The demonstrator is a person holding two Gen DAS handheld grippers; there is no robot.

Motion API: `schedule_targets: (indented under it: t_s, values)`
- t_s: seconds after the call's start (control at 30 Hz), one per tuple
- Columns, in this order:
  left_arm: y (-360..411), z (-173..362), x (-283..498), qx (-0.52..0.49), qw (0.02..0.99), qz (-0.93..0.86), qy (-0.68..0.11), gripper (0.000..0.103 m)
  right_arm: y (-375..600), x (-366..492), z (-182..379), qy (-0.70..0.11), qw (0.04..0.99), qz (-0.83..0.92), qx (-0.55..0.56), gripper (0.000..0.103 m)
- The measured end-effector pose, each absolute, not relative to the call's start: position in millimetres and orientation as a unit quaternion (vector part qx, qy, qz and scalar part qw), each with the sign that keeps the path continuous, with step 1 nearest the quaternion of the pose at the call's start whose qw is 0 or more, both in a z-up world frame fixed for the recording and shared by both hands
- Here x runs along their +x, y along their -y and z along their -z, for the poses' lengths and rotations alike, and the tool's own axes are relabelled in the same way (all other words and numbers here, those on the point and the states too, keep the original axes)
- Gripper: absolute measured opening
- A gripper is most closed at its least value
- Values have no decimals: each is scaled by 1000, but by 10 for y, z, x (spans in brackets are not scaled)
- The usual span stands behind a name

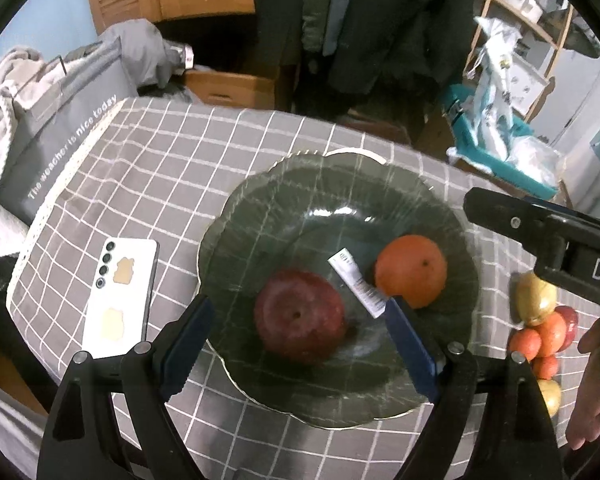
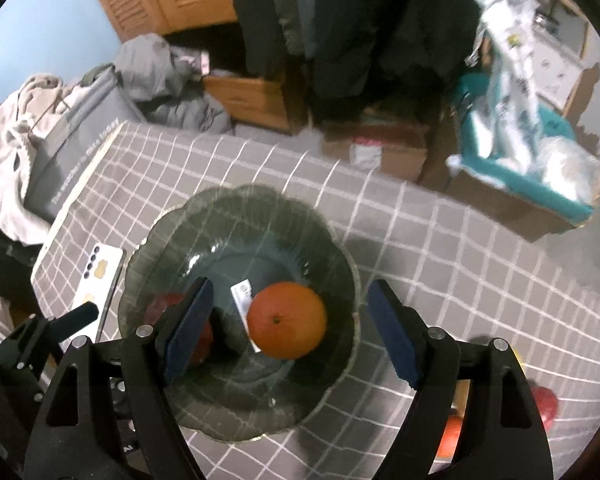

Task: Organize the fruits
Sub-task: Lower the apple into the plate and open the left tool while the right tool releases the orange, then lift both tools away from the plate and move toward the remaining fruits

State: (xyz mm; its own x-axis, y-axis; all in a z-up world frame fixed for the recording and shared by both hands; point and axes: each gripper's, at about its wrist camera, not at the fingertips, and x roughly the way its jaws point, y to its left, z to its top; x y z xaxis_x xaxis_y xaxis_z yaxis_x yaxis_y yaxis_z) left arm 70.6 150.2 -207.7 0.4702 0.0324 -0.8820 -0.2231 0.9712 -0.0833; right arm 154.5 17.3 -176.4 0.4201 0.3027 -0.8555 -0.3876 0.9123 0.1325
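A dark green glass plate sits on the checked tablecloth and holds a red apple, an orange and a white label strip. My left gripper is open above the plate, its fingers either side of the apple, not touching it. In the right wrist view the plate shows again; my right gripper is open over it with the orange between the fingers, apart from them. The apple is partly hidden by the left finger. Several small fruits lie right of the plate.
A white phone lies face down left of the plate. A grey bag with clothes stands at the table's left edge. Boxes and a teal bin stand on the floor beyond the table. Loose fruits lie near my right gripper.
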Motion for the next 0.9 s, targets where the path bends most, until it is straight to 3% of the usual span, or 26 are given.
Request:
schedule_targets:
  t_s: [0.5,0.9]
  values:
    - [-1143,1490,519,-69,883,-30,-463,88,445,1054,881,-400,901,-166,-26,81]
    - [-841,1089,323,-58,906,10,-419,91,976,617,534,-352,925,-145,-18,81]
